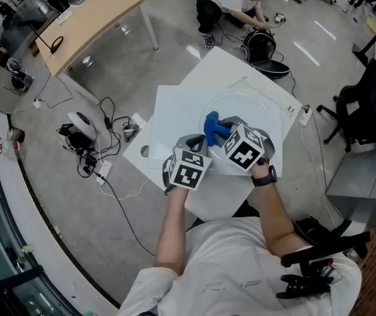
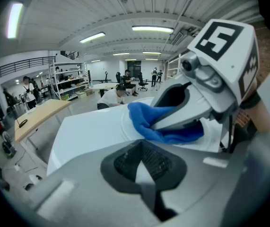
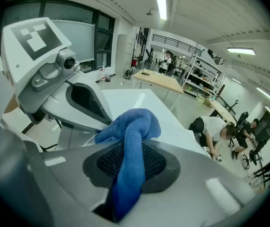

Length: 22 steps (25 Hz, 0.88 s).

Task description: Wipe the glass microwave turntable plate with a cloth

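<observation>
The right gripper squeezes the soft blue cloth on the round clear glass plate, the left gripper beside it is closed and empty, and the wiping looks unfinished.

The cloth is blue, soft and nappy, with a matt look. The right gripper pinching it is smooth matt grey plastic, and its jaws are faced with black, finely ribbed pads. Under the cloth, the plate is clear glossy glass on a smooth white matt desk.
</observation>
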Tool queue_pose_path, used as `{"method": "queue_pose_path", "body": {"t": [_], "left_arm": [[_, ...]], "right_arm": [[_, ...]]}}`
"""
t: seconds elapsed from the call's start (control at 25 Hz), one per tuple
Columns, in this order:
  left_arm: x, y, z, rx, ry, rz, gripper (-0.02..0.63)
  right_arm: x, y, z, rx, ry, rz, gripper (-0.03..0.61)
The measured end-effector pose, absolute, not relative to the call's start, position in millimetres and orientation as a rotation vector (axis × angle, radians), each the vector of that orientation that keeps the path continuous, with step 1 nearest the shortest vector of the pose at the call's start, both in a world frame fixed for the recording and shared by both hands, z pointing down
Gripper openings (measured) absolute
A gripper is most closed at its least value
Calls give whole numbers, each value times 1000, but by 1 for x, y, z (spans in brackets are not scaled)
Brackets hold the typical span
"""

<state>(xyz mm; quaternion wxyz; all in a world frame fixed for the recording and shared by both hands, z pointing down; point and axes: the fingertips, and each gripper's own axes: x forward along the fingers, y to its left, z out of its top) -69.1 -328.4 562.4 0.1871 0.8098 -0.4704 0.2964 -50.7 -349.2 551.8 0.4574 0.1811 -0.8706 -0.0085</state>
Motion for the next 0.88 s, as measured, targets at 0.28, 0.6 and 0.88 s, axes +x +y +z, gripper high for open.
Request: {"method": "queue_pose_path", "body": {"t": [0.28, 0.6, 0.88], "left_arm": [[-72, -328, 563, 2234, -1373, 822, 0], [-79, -328, 562, 2198, -1383, 806, 2], [-80, -329, 567, 2206, -1403, 811, 1]], "right_arm": [[-70, -390, 552, 455, -2183, -49, 80], [-38, -443, 550, 631, -2193, 32, 78], [31, -462, 552, 851, -2123, 116, 80]]}}
